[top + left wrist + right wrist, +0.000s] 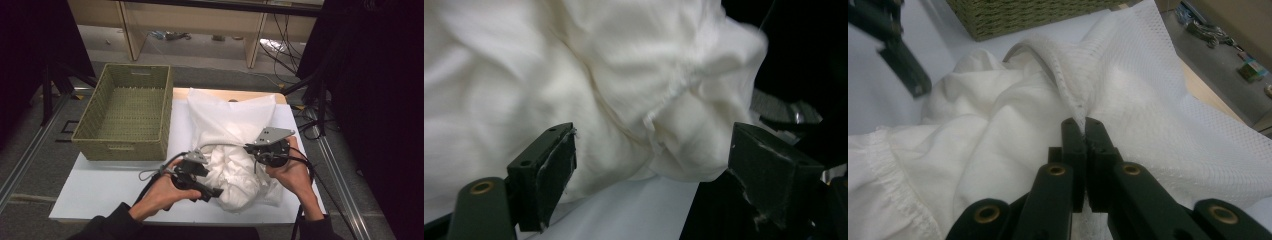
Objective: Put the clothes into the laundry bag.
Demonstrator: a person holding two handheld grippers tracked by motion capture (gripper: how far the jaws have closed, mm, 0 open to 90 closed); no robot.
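- The tabletop (100,187) in front of you is covered in white, and everything below is placed against the woven basket (127,112) standing on its far left part.
- That basket is a green, open-topped rectangle, with its long axis running away from you.
- Just to the right of the basket lies a white mesh bag (227,117), touching or nearly touching the basket's right wall. Its long axis runs away from you, the closed end far and the open mouth toward you.
- A crumpled white cloth (235,180) bulges out of that mouth, nearer to you than the basket and to its right. Its hemmed edge (885,170) shows in the right gripper view.
- Your right gripper (267,150), well to the right of the basket, has its jaws pressed together on the rim of the mesh bag (1068,85), holding it up.
- Your left gripper (212,192), nearer you than the basket's near right corner, points right toward the cloth. Its jaws stand wide apart, with the cloth (634,90) just ahead of them and nothing clamped.
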